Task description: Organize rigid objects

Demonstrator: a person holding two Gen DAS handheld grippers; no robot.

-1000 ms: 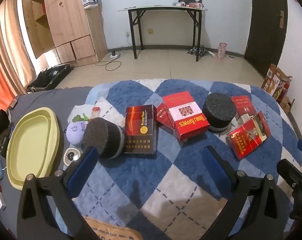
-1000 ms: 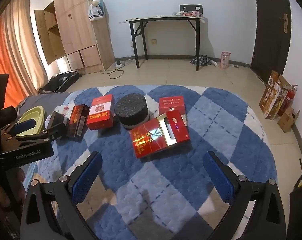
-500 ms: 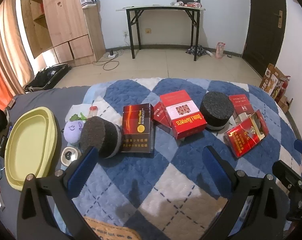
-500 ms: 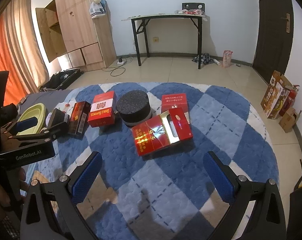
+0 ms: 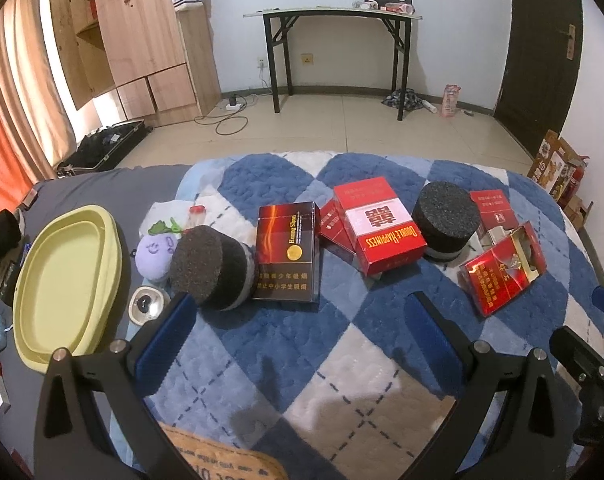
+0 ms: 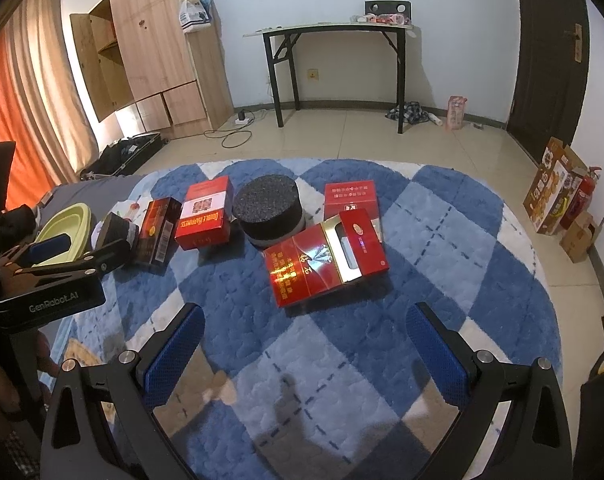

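Both grippers, left [image 5: 300, 320] and right [image 6: 305, 332], hover spread wide and empty over the quilt [image 6: 441, 240]. Red boxes [image 6: 325, 258] and foam discs [image 6: 268, 210] lie ahead, near the yellow tray [image 5: 68, 276].

Even indoor light — fisheye-warped, vignetted edges
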